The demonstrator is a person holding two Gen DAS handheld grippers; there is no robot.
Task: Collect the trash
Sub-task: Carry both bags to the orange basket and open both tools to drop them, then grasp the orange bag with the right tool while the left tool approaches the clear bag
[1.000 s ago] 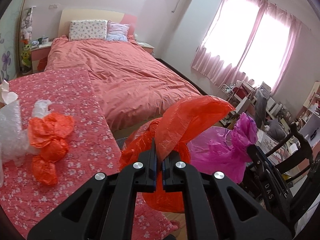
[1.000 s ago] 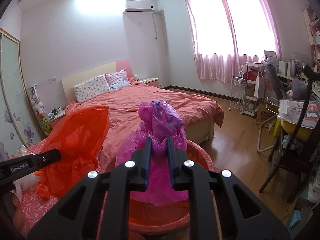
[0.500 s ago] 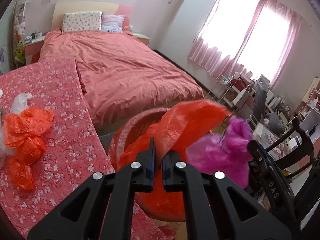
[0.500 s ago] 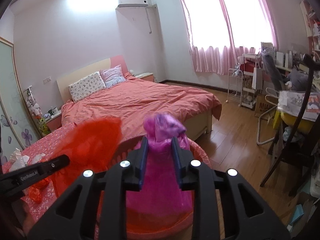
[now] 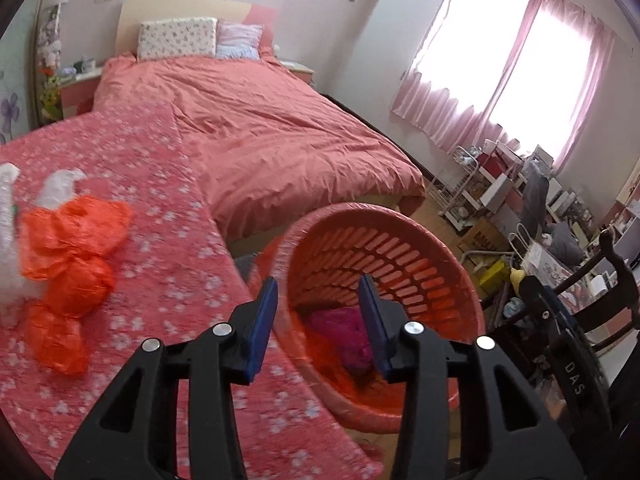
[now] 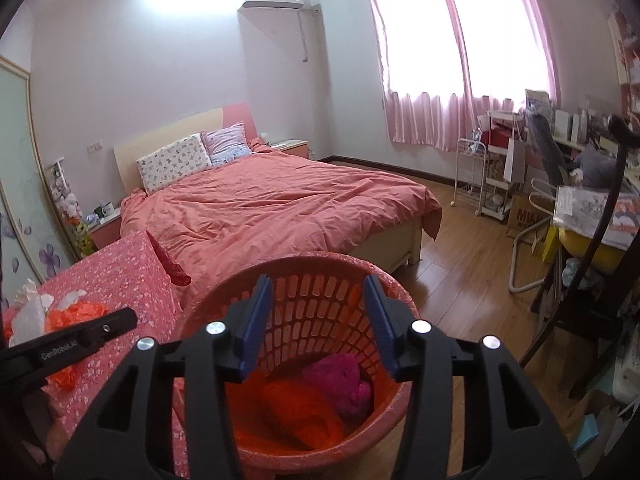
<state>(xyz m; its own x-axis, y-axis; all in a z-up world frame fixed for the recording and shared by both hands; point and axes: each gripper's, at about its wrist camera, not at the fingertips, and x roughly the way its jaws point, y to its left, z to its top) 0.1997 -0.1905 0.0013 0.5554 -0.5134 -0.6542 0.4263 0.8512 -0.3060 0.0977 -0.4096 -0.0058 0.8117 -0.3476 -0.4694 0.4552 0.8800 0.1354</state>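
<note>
1. A moment ago the left gripper [image 5: 318, 320] pinched an orange bag, and the right gripper [image 6: 318, 322] pinched a pink bag.
2. Now both grippers are opening. They are about half open, and nothing is between the jaws of either one.
3. The pink bag [image 6: 340, 380] now lies at the bottom of the red basket [image 6: 320, 264].
4. The orange bag [image 6: 292, 412] lies in the basket too, right beside the pink one. They look like they touch.
5. So two pieces of trash have been dropped in. That part of the job looks done.
6. The basket stands on the floor, just beside the surface with the flowery pink cloth [image 5: 140, 184].
7. More trash is left on that surface. There is a bunch of crumpled orange bags [image 5: 68, 276].
8. There is also some clear plastic wrap [image 5: 56, 188] at the far left edge, touching the orange bunch.
9. I think the next thing to do is reach back to the surface for those.
10. The bags are thin and soft, so they could slip or puff out of a loose hold.
</note>
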